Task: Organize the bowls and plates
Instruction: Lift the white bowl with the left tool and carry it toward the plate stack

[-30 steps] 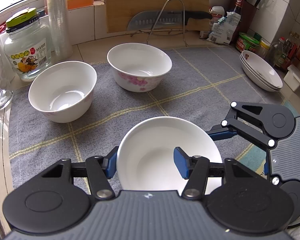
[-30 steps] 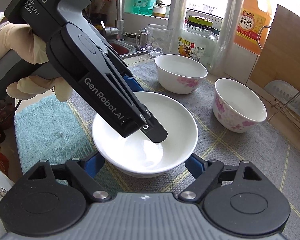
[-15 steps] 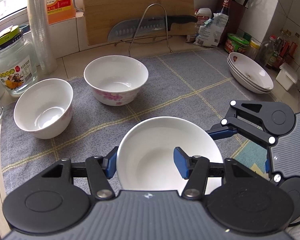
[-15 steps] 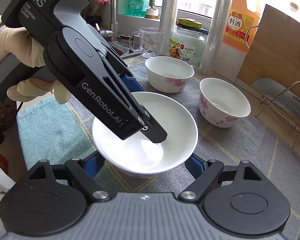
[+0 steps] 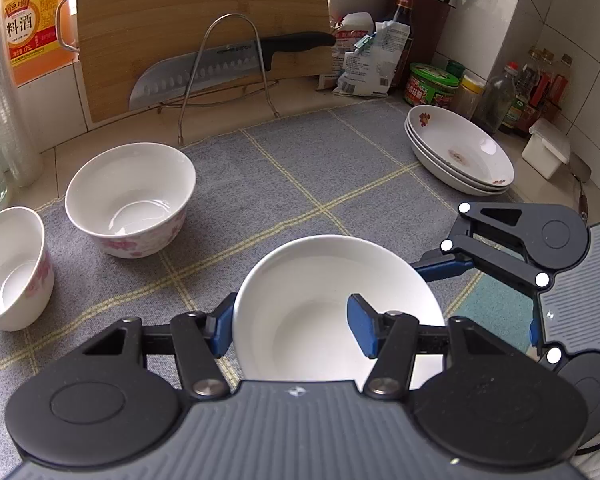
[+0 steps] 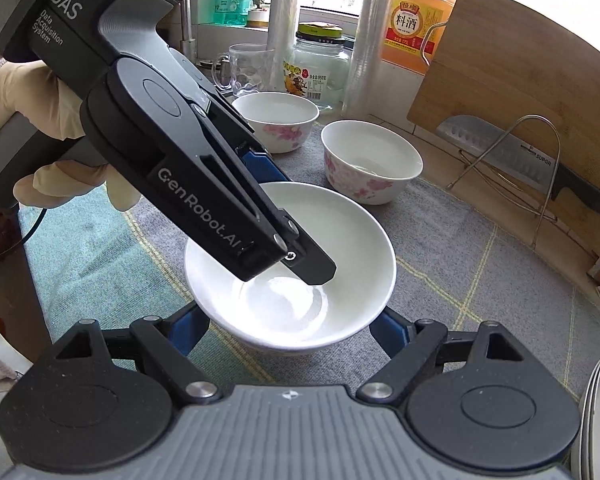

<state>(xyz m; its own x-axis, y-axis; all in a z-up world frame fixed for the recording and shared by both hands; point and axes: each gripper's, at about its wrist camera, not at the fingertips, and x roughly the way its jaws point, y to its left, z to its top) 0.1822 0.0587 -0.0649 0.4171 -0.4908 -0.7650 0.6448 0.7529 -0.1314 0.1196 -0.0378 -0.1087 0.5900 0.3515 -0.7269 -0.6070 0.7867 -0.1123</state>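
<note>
On a kitchen counter spread with a grey checked mat point(image 5: 340, 168), a plain white bowl point(image 5: 332, 308) sits upright, mouth up, near the mat's front edge, hemmed in by two handheld grippers. The left gripper point(image 5: 292, 322) is clamped on the bowl's near rim, one blue pad outside the wall and one inside. The right gripper point(image 6: 290, 334) stands with its fingers spread wide, one to each side of the bowl's lower wall; contact cannot be made out. From the right wrist view the left gripper's black body, held in a gloved hand point(image 6: 28, 120), slants across the bowl and hides its left rim. Two floral bowls, one nearer the centre point(image 5: 130, 196) and one at the mat's left edge point(image 5: 10, 268), stand upright and just apart from each other, well back from the held bowl. A stack of shallow floral plates point(image 5: 460, 156) rests at the mat's back right corner, with open mat between it and the bowl. Behind the mat a cleaver point(image 5: 220, 66) lies across a wire rack point(image 5: 228, 76) against a wooden cutting board point(image 5: 204, 12), flanked by a cooking wine jug point(image 5: 36, 20) on the left and sauce bottles and jars on the right.
</note>
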